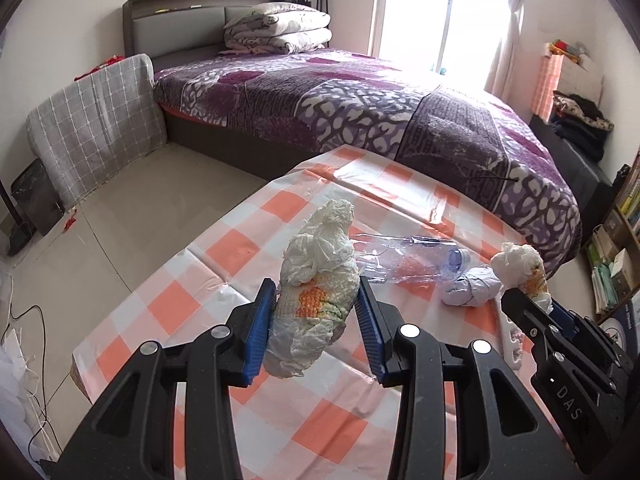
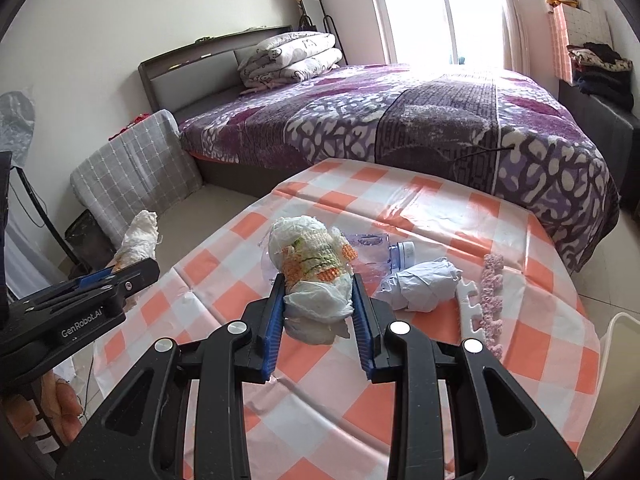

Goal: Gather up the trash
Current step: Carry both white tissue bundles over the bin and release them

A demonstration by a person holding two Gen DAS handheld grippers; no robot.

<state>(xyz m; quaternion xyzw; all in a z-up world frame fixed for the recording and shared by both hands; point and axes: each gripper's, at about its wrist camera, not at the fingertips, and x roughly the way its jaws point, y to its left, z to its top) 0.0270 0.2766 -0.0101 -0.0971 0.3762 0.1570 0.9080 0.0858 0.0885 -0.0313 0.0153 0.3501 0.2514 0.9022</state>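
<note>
Nearest to me, my left gripper [image 1: 316, 308] is clamped on a crumpled paper wad [image 1: 316, 280], white with an orange and green print; both blue pads press its sides and it hangs clear above the checked tablecloth [image 1: 168, 300]; my right gripper [image 2: 318, 300] grips a second, smaller printed wad [image 2: 316, 276] the same way, its pads squeezed against the paper and the wad off the cloth. From the right camera the left gripper shows at the left edge with its wad poking up past the fingers; from the left camera the right gripper shows at the right edge, its wad standing above the fingertips.

Just beyond my right-hand wad, lying on the tablecloth, is a ball of white paper [image 2: 420, 284]; behind it a clear plastic bottle [image 2: 376, 256] lies on its side, crushed, its cap end touching or nearly touching the ball. To the right of the ball lie a white toothed foam strip [image 2: 466, 304] and, just beside it, a pink crocheted strip [image 2: 492, 300], both flat on the cloth near the right edge.

Past the table's far edge stands the bed [image 2: 400, 120] with a purple patterned cover; folded quilts [image 2: 296, 58] are stacked at its headboard; a grey checked cushion [image 2: 136, 172] leans against the bed's left side; the bright window [image 2: 424, 8] is on the far wall.
</note>
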